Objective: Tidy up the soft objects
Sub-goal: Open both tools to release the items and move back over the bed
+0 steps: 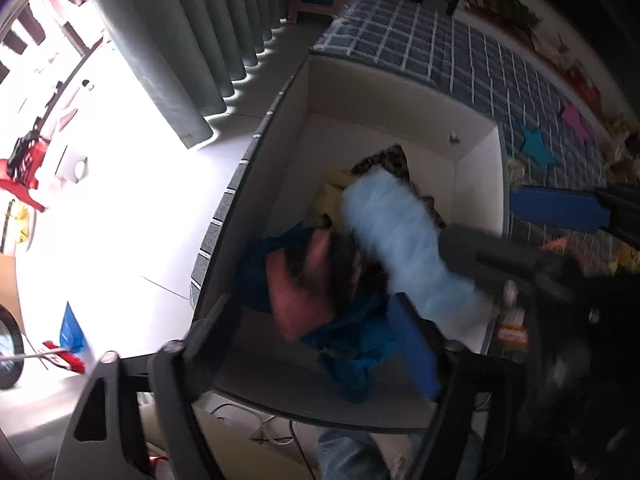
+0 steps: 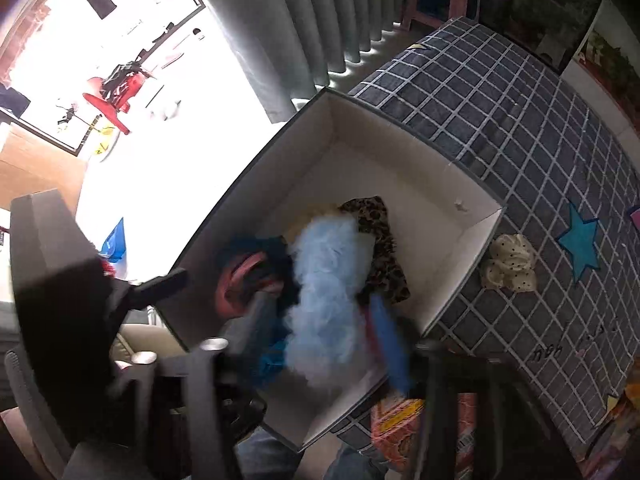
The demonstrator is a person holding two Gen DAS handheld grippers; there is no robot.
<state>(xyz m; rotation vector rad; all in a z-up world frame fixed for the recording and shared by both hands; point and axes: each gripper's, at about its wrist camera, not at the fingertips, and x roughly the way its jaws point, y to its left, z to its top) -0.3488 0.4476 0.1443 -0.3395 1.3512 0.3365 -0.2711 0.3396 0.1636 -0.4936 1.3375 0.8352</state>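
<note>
Checked cloth underlies box; right gripper seemingly (blurred) grasps blue fluff.

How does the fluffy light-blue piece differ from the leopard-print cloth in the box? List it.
The fluffy light-blue piece is pale, plain and furry; the leopard-print cloth is dark, spotted and flat-woven. The blue piece lies on top, long and bulky; the leopard cloth is crumpled, partly under it, nearer the far wall. Both are soft and lie inside the white-lined box.
</note>
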